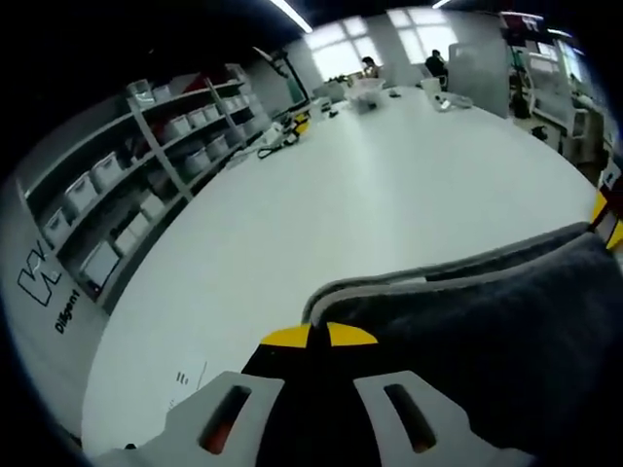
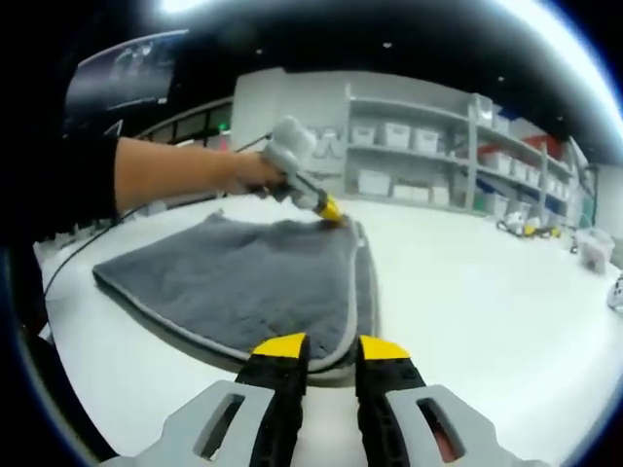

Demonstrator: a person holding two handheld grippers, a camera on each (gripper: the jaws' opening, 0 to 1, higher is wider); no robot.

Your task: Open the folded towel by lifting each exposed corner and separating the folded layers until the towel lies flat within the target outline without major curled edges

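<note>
Towel (image 2: pixel 253 277), dark grey with a pale hem, lies folded on the white desk (image 2: pixel 467 292), close to the desk's near edge in the right gripper view, with at least two layers showing along its hemmed side.

In that view the left gripper (image 2: pixel 331 209), held by a hand (image 2: pixel 248 173), has its yellow tips down on the towel's far corner. In the left gripper view that gripper (image 1: pixel 319 336) has its jaws nearly together at the hemmed corner (image 1: pixel 336 292), where the stacked layers curve round; whether cloth is actually pinched between the tips is hard to tell, since the dark fabric hides the contact.

The right gripper (image 2: pixel 323 347) has its jaws parallel with a narrow gap between them, its tips at the towel's near edge. It seems to hold nothing.

Shelves (image 2: pixel 438 161) of white bins stand beyond the desk's far edge. Small tools (image 1: pixel 282 136) and two seated people (image 1: pixel 404 66) are at the desk's distant end in the left gripper view.
</note>
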